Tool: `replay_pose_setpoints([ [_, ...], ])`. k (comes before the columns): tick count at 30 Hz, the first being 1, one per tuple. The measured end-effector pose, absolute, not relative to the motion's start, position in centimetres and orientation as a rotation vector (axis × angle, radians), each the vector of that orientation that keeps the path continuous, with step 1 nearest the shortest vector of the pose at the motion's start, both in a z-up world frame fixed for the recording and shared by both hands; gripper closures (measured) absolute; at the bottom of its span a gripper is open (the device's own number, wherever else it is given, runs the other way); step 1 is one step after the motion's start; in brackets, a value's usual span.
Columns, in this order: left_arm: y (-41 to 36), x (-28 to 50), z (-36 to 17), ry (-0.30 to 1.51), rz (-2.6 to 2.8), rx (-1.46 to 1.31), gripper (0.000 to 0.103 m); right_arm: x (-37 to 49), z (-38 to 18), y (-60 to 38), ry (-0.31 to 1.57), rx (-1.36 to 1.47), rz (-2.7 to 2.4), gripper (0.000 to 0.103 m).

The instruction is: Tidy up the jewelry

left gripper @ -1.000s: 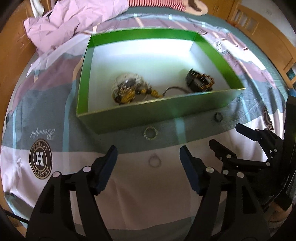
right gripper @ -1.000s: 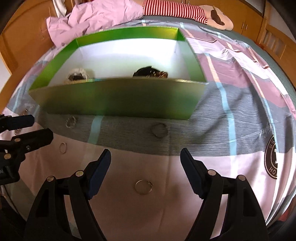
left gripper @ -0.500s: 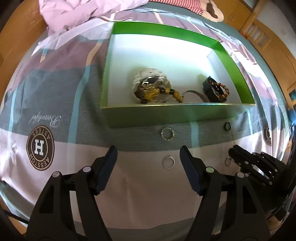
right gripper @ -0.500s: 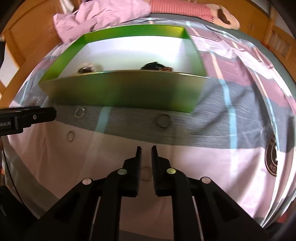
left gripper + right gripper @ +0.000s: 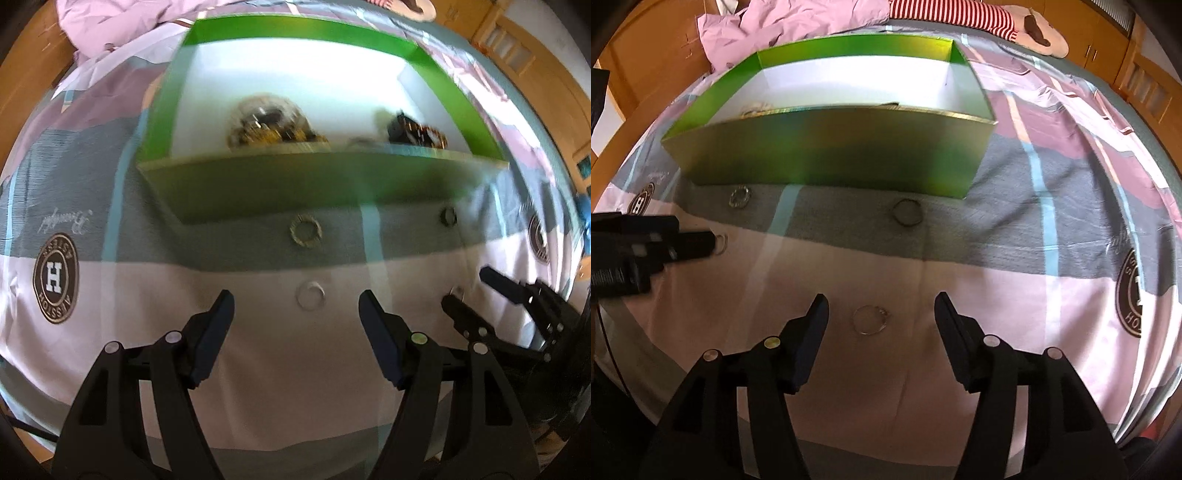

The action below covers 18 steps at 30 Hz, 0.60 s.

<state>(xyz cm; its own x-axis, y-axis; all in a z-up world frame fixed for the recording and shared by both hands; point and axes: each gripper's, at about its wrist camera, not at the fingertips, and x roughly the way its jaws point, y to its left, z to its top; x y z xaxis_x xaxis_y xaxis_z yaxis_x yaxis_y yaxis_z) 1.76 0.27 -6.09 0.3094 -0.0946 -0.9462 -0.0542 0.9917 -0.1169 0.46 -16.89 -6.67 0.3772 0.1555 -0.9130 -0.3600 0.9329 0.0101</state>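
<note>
On the far left of the left wrist view, a round brown emblem with a white H [image 5: 55, 277] is printed on the pink, grey and blue bedsheet [image 5: 258, 387] covering the bed. The left tool [image 5: 296, 308] hovers low over the pink band of that sheet with its two dark fingers spread wide and nothing between them. A thin silver ring [image 5: 311, 293] lies flat on the sheet just ahead of the gap between its fingertips. Farther ahead, on the grey band, rests a chunkier textured ring [image 5: 306, 231], close to the front wall of the open green cardboard box with a white inside [image 5: 295, 184]. Inside the box, blurred, sit a round silvery piece with gold beads [image 5: 267, 123] and, to its right, a dark beaded bracelet [image 5: 415, 133].

To the right, a small dark ring [image 5: 449, 216] lies on the grey band near the box's right corner. The right tool [image 5: 881, 310] is also spread open and grips nothing; a thin silver ring with a small setting [image 5: 870, 319] lies on the pink band between its fingertips, touching neither finger. Ahead of it, a dark ring [image 5: 907, 212] rests just before the box.
</note>
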Motion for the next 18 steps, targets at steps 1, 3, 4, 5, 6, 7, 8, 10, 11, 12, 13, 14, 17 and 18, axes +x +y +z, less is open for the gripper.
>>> replay_pose_setpoints([
  [1,-0.2,1.6,-6.4,1.261,-0.022,-0.119,0.039,0.4,-6.8,-16.8,1.144,-0.212,0.329,0.044],
  [3,-0.7,1.4,-7.1,1.277,-0.007,-0.099,0.065,0.4,-6.9,-16.7,1.139,-0.217,0.326,0.044],
  [4,-0.9,1.3,-7.4,1.284,-0.004,-0.094,0.069,0.4,-6.9,-16.6,1.138,-0.217,0.326,0.044],
  [5,-1.1,1.3,-7.6,1.284,0.001,-0.084,0.069,0.4,-6.9,-16.6,1.138,-0.217,0.327,0.046],
  [6,-1.2,1.3,-7.6,1.278,0.005,-0.075,0.071,0.4,-6.9,-16.6,1.138,-0.216,0.33,0.049],
  [7,-1.3,1.3,-7.5,1.27,0.003,-0.075,0.076,0.3,-6.9,-16.6,1.136,-0.216,0.332,0.056],
  [8,-1.4,1.3,-7.5,1.267,-0.001,-0.079,0.083,0.3,-6.8,-16.5,1.132,-0.22,0.338,0.064],
  [10,-1.4,1.3,-7.4,1.264,-0.004,-0.079,0.092,0.2,-6.7,-16.3,1.132,-0.226,0.354,0.075],
  [11,-1.4,1.3,-7.4,1.265,-0.009,-0.083,0.095,0.2,-6.7,-16.1,1.129,-0.234,0.359,0.08],
  [12,-1.4,1.3,-7.4,1.264,-0.009,-0.084,0.097,0.1,-6.6,-16.1,1.127,-0.239,0.358,0.081],
  [13,-1.5,1.3,-7.4,1.263,-0.01,-0.085,0.099,0.1,-6.6,-16.1,1.125,-0.238,0.359,0.082],
  [14,-1.3,1.3,-7.3,1.263,-0.013,-0.086,0.101,0.1,-6.5,-16.2,1.126,-0.23,0.36,0.082],
  [17,-1.3,1.2,-6.9,1.251,-0.021,-0.092,0.102,0.0,-6.3,-16.4,1.126,-0.221,0.355,0.082],
  [18,-1.1,1.0,-6.6,1.245,-0.024,-0.095,0.102,0.0,-6.1,-16.4,1.124,-0.22,0.353,0.082],
])
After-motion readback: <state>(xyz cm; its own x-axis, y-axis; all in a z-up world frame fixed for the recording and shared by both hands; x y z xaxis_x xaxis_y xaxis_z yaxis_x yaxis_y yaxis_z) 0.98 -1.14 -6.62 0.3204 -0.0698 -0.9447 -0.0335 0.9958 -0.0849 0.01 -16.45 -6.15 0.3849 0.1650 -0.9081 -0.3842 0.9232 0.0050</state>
